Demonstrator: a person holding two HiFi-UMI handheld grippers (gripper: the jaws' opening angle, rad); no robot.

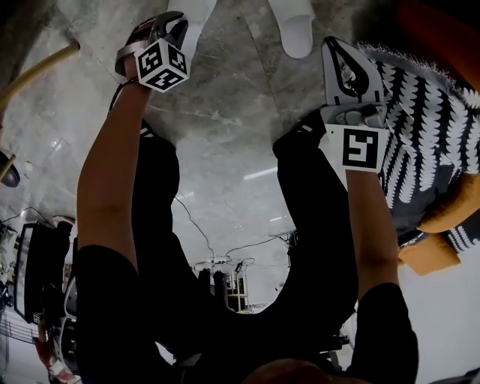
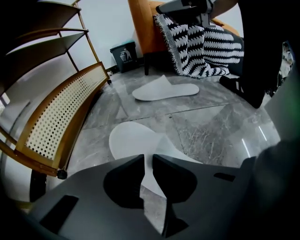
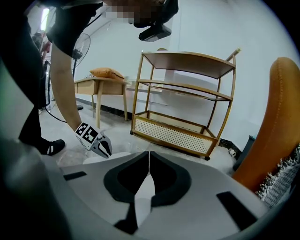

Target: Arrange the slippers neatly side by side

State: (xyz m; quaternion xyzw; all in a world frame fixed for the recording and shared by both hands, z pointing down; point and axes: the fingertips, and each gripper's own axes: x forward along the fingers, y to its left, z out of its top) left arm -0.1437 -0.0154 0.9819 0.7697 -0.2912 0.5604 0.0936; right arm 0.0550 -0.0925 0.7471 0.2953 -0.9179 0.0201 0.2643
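Observation:
Two white slippers lie on the grey marble floor. The near one (image 2: 133,138) (image 1: 199,22) sits under my left gripper (image 2: 148,159) (image 1: 169,22), which points steeply down; the jaws stand close together with the slipper's white upper pinched between them. The other slipper (image 2: 164,90) (image 1: 296,26) lies flat farther off, in front of the blanket. My right gripper (image 3: 149,157) (image 1: 335,46) hangs beside that slipper, above the floor, with its jaw tips touching and nothing in them. My left gripper (image 3: 101,143) also shows in the right gripper view, low over its slipper.
A gold shelf cart with a rattan bottom (image 2: 61,112) (image 3: 183,126) stands close beside the near slipper. An orange chair draped with a black-and-white blanket (image 2: 201,44) (image 1: 420,127), a small dark bin (image 2: 124,54) and the person's black shoe (image 2: 243,89) border the floor.

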